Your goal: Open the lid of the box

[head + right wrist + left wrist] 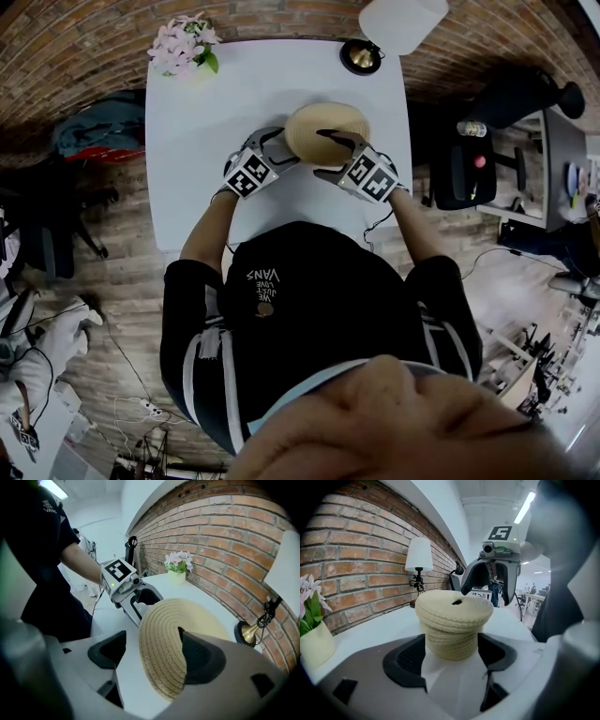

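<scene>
A round woven box with a wider woven lid (326, 129) stands on the white table (187, 169). My left gripper (284, 148) is open at its left side. In the left gripper view the box's body (452, 641) stands between the two wide jaws, the lid (453, 611) above them. My right gripper (323, 153) is open at the right. One finger (201, 658) lies over the lid (159, 658) with its tip at the lid's small centre hole. The other finger (105, 653) stands apart, off the lid's rim.
A pot of pink flowers (183, 47) stands at the table's far left corner. A lamp with a brass base (361, 56) and white shade (403, 21) stands at the far right by the brick wall. Chairs and a bag (94, 131) flank the table.
</scene>
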A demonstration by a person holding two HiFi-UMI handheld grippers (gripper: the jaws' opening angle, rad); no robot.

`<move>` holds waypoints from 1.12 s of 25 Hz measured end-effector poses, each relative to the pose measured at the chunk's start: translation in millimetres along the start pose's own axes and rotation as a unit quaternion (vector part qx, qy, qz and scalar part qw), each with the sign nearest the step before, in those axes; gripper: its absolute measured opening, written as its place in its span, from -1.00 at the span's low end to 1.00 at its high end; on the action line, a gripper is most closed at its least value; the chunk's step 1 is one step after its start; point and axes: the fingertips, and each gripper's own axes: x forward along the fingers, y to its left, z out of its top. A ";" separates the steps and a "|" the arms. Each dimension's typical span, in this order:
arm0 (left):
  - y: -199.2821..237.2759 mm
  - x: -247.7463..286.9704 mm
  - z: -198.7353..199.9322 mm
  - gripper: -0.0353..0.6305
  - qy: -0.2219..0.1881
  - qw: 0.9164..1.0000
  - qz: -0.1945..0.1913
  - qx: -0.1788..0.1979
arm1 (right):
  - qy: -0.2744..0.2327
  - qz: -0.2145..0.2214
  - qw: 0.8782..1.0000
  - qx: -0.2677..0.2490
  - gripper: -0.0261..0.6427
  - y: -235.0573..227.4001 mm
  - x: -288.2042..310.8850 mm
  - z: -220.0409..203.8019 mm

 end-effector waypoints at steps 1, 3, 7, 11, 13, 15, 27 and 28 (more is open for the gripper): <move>0.4 0.2 0.2 0.12 0.002 1.000 -0.002 0.002 | 0.008 0.002 1.000 -0.005 0.10 0.2 1.9 -1.2; -0.3 0.5 1.9 0.12 0.004 1.000 -0.007 0.006 | 0.020 0.004 1.000 -0.015 0.11 0.2 5.6 -2.8; 0.3 6.3 -2.7 0.12 0.006 1.000 -0.012 0.007 | 0.042 0.012 0.999 -0.023 0.12 0.2 13.3 -5.7; 1.9 7.2 -4.1 0.12 0.011 1.000 -0.015 0.006 | 0.081 0.020 0.996 -0.032 0.12 -1.5 17.6 -12.5; 2.0 7.2 -4.2 0.12 0.012 1.000 -0.017 0.004 | 0.100 0.021 0.994 -0.046 0.12 -2.9 17.9 -14.8; 3.0 7.8 -2.5 0.12 0.007 1.000 -0.016 0.003 | 0.113 0.020 0.992 -0.060 0.12 -4.3 18.4 -15.5; 2.9 9.6 -6.7 0.12 0.012 1.000 -0.018 -0.005 | 0.153 0.026 0.982 -0.106 0.12 -5.0 34.5 -18.9; 2.9 9.1 -6.9 0.12 0.015 1.000 -0.018 -0.006 | 0.154 0.027 0.982 -0.107 0.12 -5.5 35.8 -19.0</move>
